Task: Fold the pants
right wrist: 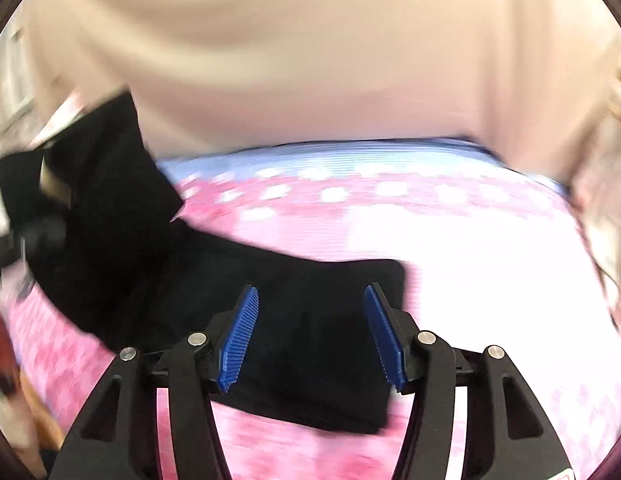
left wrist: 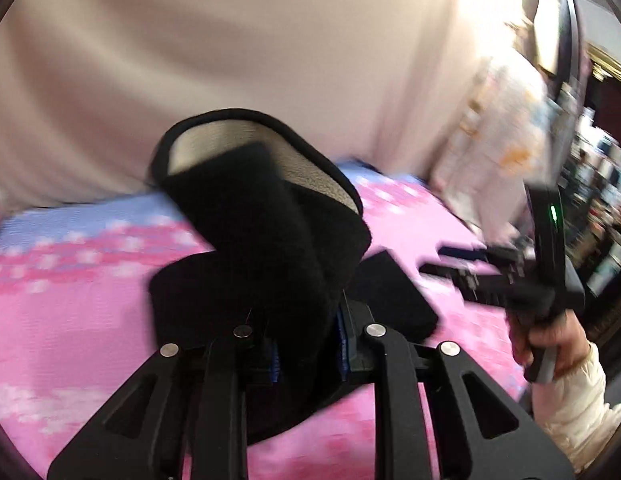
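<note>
Black pants (left wrist: pixel 266 240) with a pale fleece lining lie on a pink and blue patterned bed cover (left wrist: pixel 70 288). My left gripper (left wrist: pixel 306 344) is shut on a fold of the pants and holds it lifted, so the cloth stands up in front of the camera. My right gripper (right wrist: pixel 310 304) is open and empty, its blue pads (right wrist: pixel 240 336) just above the flat end of the pants (right wrist: pixel 310 360). The right gripper also shows in the left wrist view (left wrist: pixel 462 268), held by a hand at the right.
A beige curtain or wall (right wrist: pixel 310 60) rises behind the bed. A pale patterned pillow or bag (left wrist: pixel 498 152) stands at the bed's far right corner, with cluttered shelves (left wrist: pixel 598 216) beyond it.
</note>
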Tool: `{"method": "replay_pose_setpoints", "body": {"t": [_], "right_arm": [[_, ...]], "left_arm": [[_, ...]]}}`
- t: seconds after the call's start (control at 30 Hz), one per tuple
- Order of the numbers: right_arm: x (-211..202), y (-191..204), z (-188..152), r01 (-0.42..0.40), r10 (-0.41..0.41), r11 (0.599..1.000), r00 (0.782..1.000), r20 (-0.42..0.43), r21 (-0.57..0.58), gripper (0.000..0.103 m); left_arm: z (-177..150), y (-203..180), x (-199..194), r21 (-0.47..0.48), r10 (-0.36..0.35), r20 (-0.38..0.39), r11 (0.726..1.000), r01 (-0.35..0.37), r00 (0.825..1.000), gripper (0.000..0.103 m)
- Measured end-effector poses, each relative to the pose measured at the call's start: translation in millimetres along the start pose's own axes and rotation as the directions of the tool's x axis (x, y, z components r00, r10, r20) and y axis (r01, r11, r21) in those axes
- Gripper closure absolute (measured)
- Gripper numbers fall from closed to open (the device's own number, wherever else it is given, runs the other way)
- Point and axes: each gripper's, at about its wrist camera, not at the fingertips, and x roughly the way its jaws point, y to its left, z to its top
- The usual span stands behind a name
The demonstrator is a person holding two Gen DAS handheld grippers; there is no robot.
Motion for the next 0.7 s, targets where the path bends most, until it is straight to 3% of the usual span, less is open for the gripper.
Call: {"method": "replay_pose_setpoints", "body": {"t": [0.07, 0.13, 0.2, 0.3, 0.4, 0.43, 0.5, 0.63, 0.7], "right_arm": [[-1.7, -16.2, -7.4, 0.033, -0.033, 0.999, 0.999, -0.011, 0.039, 0.047], [3.2, -27.0, -16.7, 0.028, -0.024, 0.997, 0.999, -0.04, 0.079, 0.047], [-0.4, -31.6, -24.1, 0.01, -0.005, 0.996, 0.998, -0.06, 0.083, 0.047], [1.7, -40.7, -30.1, -0.048, 0.054, 0.996, 0.996, -0.076, 0.079, 0.046], [23.8, -36.6, -25.1, -0.083, 0.087, 0.995, 0.991, -0.099, 0.047, 0.039], [30.8, -32.5, -26.6, -0.088, 0.092, 0.995, 0.989, -0.112, 0.035, 0.036], [48.3, -26.1, -29.6, -0.112, 0.115, 0.993, 0.983, -0.144, 0.027, 0.034], [90.2, -14.5, -36.1, -0.142, 0.145, 0.989, 0.966, -0.212, 0.033, 0.035], [97.8, -4.2, -35.5, -0.128, 0.128, 0.992, 0.971, -0.203, 0.012, 0.051]], "left_arm": [[-9.6, -23.5, 32.2, 0.018, -0.067, -0.064, 0.998, 0.068, 0.996, 0.069], [-27.6, -43.0, 67.4, 0.009, -0.118, -0.146, 0.993, 0.121, 0.982, 0.063], [-42.3, -47.8, 81.3, -0.005, -0.109, -0.179, 0.994, 0.11, 0.978, 0.064], [-48.6, -30.6, 67.5, -0.065, -0.081, -0.153, 0.995, 0.071, 0.985, 0.064], [-45.5, 1.0, 35.5, -0.105, 0.058, -0.098, 0.992, -0.068, 0.993, 0.06], [-44.5, 13.5, 23.7, -0.111, 0.15, -0.086, 0.981, -0.159, 0.985, 0.056], [-44.9, 38.6, 3.8, -0.129, 0.31, -0.066, 0.94, -0.316, 0.948, 0.055], [-48.7, 79.7, -15.0, -0.212, 0.403, -0.078, 0.887, -0.41, 0.912, 0.055], [-51.5, 92.8, -18.9, -0.235, 0.431, -0.084, 0.868, -0.438, 0.898, 0.055]]}}
